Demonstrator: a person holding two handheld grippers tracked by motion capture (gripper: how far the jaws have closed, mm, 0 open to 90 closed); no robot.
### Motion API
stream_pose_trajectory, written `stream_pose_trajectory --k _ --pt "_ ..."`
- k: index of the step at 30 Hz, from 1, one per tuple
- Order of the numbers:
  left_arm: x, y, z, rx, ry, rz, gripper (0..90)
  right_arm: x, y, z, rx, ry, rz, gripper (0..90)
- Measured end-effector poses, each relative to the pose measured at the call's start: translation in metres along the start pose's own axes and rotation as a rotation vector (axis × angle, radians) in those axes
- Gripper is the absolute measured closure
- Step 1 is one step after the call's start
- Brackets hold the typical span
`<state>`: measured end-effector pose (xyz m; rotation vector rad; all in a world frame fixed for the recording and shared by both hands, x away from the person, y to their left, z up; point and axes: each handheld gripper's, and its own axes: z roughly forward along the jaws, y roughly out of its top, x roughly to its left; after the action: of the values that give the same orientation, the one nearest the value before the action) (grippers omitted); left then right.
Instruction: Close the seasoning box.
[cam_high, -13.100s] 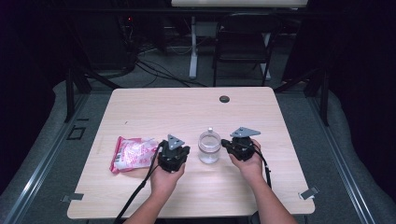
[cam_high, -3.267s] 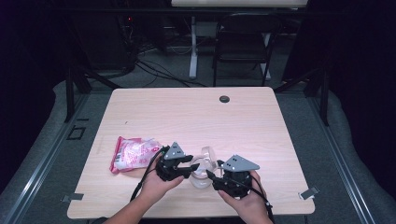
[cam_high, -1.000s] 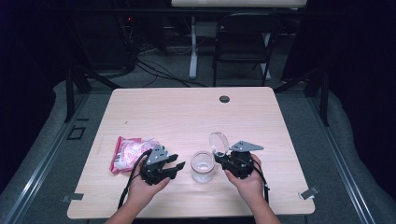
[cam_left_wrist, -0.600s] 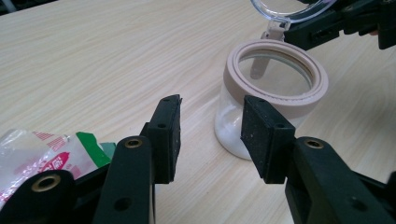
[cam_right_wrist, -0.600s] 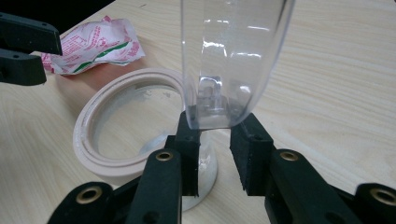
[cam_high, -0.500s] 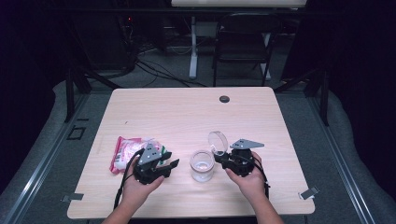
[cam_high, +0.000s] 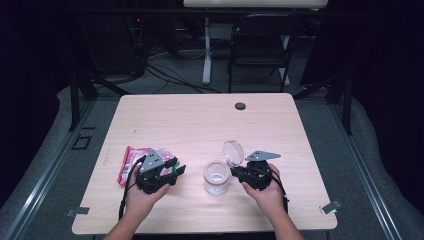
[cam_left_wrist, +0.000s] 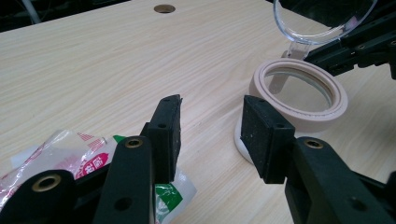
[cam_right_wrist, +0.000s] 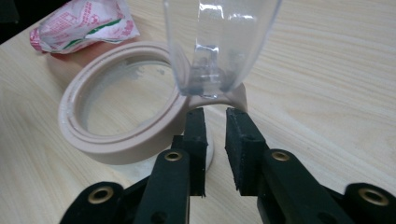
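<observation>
The wooden table (cam_high: 200, 120) carries everything, its far edge marked by a small dark grommet hole (cam_high: 240, 106). Near the person's side, left of centre, lies a pink-and-white snack packet (cam_high: 131, 161), flat, its long axis running roughly away from the person. It looks light, soft and crinkly, likely slippery film; a pinch on a sealed edge or corner would hold better than a squeeze on the middle.

Right of it, well apart, stands the jar (cam_high: 217, 176), upright, its mouth pointing straight up and ringed by a beige collar (cam_right_wrist: 121, 135). Its body appears to be clear, rigid plastic, light and easy to tip, so the collar is the steady place to grip. The clear round lid (cam_high: 233, 150) stands swung open on its hinge tab (cam_right_wrist: 205, 91), tilted up and back toward the right side.

The left gripper (cam_left_wrist: 212, 126) hovers over the packet's near end with its jaws spread wide and nothing between them. The right gripper (cam_right_wrist: 215, 140) sits just beside the jar at the hinge; its jaws are narrow, with a slim gap, and whether they nip the tab I cannot tell.
</observation>
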<state>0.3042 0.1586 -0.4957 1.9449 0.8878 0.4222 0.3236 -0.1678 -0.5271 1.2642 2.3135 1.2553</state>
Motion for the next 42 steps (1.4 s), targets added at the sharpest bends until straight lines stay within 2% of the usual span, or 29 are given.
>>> stream_pose_trajectory --k 4,10,13,20,25,28,30,32,37,42 --pt "0.002 0.0 -0.001 0.002 0.005 -0.004 58.2 -0.003 -0.002 0.003 0.007 -0.015 0.012 82.2" --pt "0.005 -0.003 -0.005 -0.001 0.024 -0.012 58.6 -0.012 -0.001 0.006 -0.001 -0.025 0.059 86.4" --pt "0.007 -0.004 -0.009 -0.007 0.035 -0.018 58.7 -0.015 0.0 0.009 0.002 -0.003 0.08 86.0" --pt "0.015 -0.008 -0.018 -0.011 0.07 -0.043 59.5 -0.019 0.005 0.015 -0.013 -0.015 0.078 90.0" --pt "0.022 -0.013 -0.025 -0.01 0.1 -0.065 59.9 -0.029 0.007 0.02 -0.017 0.009 0.121 87.8" --pt "0.026 -0.015 -0.03 -0.01 0.119 -0.065 60.3 -0.029 0.008 0.017 -0.011 0.015 0.136 86.8" --pt "0.029 -0.017 -0.032 -0.013 0.132 -0.069 60.5 -0.027 0.009 0.017 -0.013 0.013 0.128 86.5" --pt "0.032 -0.018 -0.035 -0.018 0.141 -0.088 60.7 -0.026 0.01 0.016 -0.007 -0.001 0.122 86.4" --pt "0.038 -0.019 -0.037 -0.021 0.155 -0.091 60.8 -0.026 0.01 0.019 0.002 -0.006 0.138 86.2" --pt "0.043 -0.02 -0.04 -0.026 0.166 -0.106 60.9 -0.025 0.009 0.018 0.011 -0.011 0.135 85.5"
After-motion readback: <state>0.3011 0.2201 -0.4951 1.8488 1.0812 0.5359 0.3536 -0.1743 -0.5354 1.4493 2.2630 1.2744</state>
